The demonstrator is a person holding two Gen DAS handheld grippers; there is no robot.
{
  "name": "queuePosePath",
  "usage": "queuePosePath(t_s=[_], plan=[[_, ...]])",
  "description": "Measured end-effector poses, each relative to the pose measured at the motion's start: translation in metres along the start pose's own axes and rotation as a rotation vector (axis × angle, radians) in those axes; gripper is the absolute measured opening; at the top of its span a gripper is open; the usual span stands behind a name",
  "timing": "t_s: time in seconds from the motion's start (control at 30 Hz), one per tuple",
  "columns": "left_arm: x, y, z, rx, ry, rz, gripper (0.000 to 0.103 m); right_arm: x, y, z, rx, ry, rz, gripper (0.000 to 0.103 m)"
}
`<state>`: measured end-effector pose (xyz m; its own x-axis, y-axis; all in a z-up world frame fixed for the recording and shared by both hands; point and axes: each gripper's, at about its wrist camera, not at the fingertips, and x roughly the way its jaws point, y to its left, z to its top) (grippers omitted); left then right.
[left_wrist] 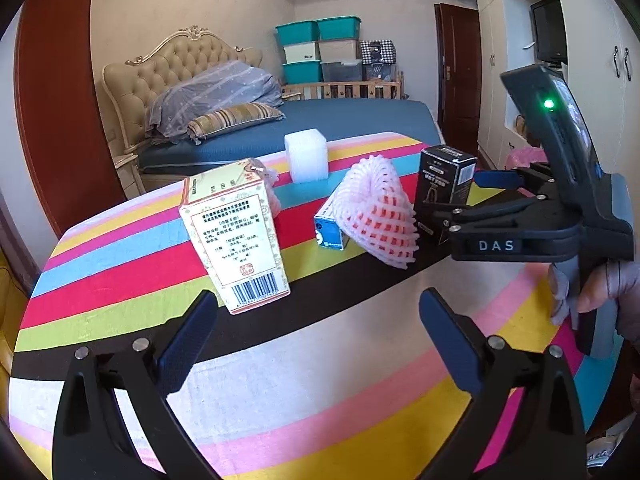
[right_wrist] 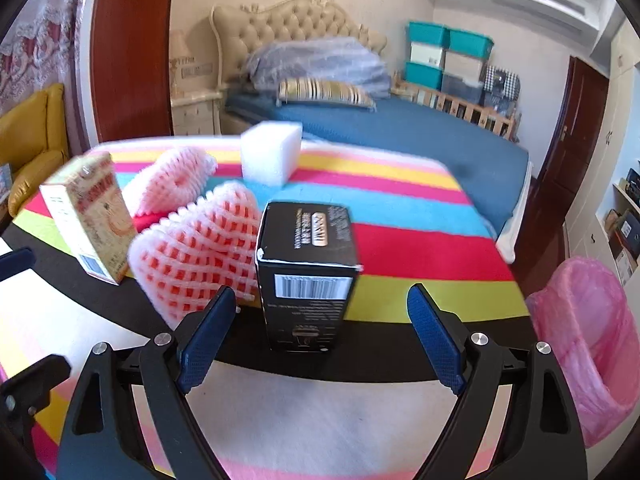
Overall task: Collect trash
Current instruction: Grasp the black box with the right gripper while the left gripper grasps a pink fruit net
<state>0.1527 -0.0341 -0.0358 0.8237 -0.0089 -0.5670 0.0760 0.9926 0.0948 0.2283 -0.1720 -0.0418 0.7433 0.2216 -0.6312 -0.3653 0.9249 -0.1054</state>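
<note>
Trash stands on a striped tablecloth [left_wrist: 320, 392]. There is a cream box [left_wrist: 236, 240], a small blue box [left_wrist: 330, 230], a pink-white foam net [left_wrist: 376, 216], a black box [left_wrist: 444, 184] and a white foam block [left_wrist: 306, 156]. My left gripper [left_wrist: 316, 340] is open and empty, just short of the cream box. My right gripper [right_wrist: 322, 336] is open around the black box [right_wrist: 308, 264], whose base stands between the blue pads [right_wrist: 208, 340] without touching them. The foam net [right_wrist: 200, 256] leans at the box's left, with a second net [right_wrist: 172, 184] behind.
A bin lined with a pink bag [right_wrist: 588, 340] stands off the table's right edge. Behind the table are a bed [right_wrist: 420, 140], stacked storage boxes [left_wrist: 320, 48] and a yellow armchair [right_wrist: 36, 140] at the left. A gloved hand [left_wrist: 608, 292] holds the right gripper's handle.
</note>
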Motion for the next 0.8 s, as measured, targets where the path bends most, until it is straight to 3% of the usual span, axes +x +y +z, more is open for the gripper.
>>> queuePosePath(t_s=[0.17, 0.27, 0.3, 0.33, 0.4, 0.6, 0.8], plan=[[0.002, 0.001, -0.001, -0.009, 0.01, -0.011, 0.092, 0.0, -0.003, -0.001, 0.006, -0.003, -0.013, 0.078], [0.004, -0.002, 0.0, 0.002, 0.018, -0.011, 0.089, 0.0, -0.003, -0.001, 0.003, -0.004, -0.023, 0.071], [0.005, -0.003, 0.0, 0.005, 0.019, -0.01, 0.089, 0.0, -0.002, -0.002, -0.004, -0.006, -0.022, 0.064], [0.005, -0.004, 0.0, 0.009, 0.02, -0.009, 0.089, -0.002, -0.001, -0.002, -0.007, -0.014, -0.019, 0.051], [0.006, -0.006, 0.0, 0.015, 0.02, -0.004, 0.089, -0.007, -0.004, -0.003, -0.002, -0.037, -0.005, 0.038], [0.007, -0.007, -0.001, 0.018, 0.023, -0.007, 0.089, -0.024, -0.019, -0.013, 0.052, -0.066, 0.013, 0.038], [0.004, -0.015, -0.001, 0.055, 0.002, -0.009, 0.089, -0.046, -0.033, -0.033, 0.037, -0.064, -0.062, 0.038]])
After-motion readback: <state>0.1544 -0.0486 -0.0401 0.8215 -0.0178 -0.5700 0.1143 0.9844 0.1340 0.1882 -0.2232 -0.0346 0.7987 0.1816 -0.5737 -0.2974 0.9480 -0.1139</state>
